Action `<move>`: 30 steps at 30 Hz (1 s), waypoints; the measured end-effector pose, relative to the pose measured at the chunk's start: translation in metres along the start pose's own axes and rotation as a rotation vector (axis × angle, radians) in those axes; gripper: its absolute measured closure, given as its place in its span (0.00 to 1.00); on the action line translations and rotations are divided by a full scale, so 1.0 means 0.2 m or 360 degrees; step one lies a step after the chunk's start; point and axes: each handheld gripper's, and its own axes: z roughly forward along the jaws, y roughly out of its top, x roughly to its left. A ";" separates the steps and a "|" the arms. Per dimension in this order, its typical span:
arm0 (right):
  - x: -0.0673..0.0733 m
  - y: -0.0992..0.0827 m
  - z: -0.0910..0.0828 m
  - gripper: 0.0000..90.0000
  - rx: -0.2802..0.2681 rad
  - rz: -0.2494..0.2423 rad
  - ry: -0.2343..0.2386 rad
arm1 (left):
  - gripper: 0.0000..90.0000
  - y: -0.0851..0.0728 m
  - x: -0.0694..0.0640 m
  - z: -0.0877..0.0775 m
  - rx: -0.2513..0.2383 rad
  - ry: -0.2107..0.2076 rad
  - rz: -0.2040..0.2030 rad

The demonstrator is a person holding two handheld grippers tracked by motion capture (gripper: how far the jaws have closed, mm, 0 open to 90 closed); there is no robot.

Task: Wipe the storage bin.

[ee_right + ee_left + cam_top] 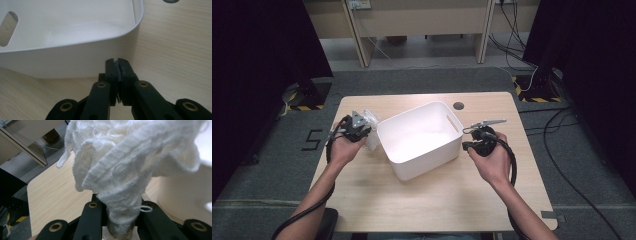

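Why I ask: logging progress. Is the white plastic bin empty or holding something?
Empty: the white plastic bin shows a bare floor; the white knitted cloth hangs outside it.

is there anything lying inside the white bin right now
No, in the high view the white bin shows a bare floor and walls, while the white knitted cloth is clamped in the left gripper beside it.
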 end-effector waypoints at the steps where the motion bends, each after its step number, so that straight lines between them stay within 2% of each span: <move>1: 0.01 0.00 0.01 0.97 0.0008 -0.0010 0.0002 | 0.87 0.01 0.00 0.00 -0.0007 -0.0015 0.0002; 2: 0.01 0.00 0.03 0.97 0.0008 -0.0015 0.0004 | 0.87 0.01 0.00 0.00 -0.0033 -0.0024 -0.0008; 3: 0.01 0.01 0.05 0.97 0.0001 -0.0019 0.0004 | 0.87 0.02 -0.01 0.01 -0.0037 -0.0078 0.0002; 4: 0.01 0.01 0.05 0.97 0.0001 -0.0019 0.0004 | 0.87 0.02 -0.01 0.01 -0.0037 -0.0078 0.0002; 6: -0.01 0.03 0.07 0.97 -0.0005 -0.0012 0.0000 | 0.87 0.02 -0.02 0.02 -0.0075 -0.0128 0.0015; 8: -0.03 0.05 0.09 0.97 -0.0004 0.0004 -0.0005 | 0.87 0.02 -0.02 0.01 -0.0091 -0.0141 0.0040; 15: -0.08 0.16 0.18 0.97 -0.0058 0.0036 -0.0071 | 0.87 -0.02 -0.04 -0.02 -0.0124 -0.0227 0.0042; 17: -0.07 0.19 0.21 0.96 -0.0070 0.0048 -0.0067 | 0.87 -0.03 -0.06 -0.05 -0.0129 -0.0235 0.0056; 23: 0.05 0.26 0.28 0.96 -0.0111 -0.0016 -0.0018 | 0.87 -0.05 -0.18 -0.08 -0.0164 -0.0263 0.0049; 26: 0.07 0.27 0.30 0.96 -0.0107 -0.0020 -0.0026 | 0.87 -0.03 -0.20 -0.08 -0.0158 -0.0248 0.0074; 27: 0.08 0.28 0.31 0.96 -0.0109 -0.0035 -0.0032 | 0.87 -0.02 -0.21 -0.07 -0.0156 -0.0242 0.0064; 30: 0.06 0.29 0.32 0.93 -0.0106 -0.0009 -0.0037 | 0.87 0.00 -0.23 -0.05 -0.0160 -0.0245 0.0071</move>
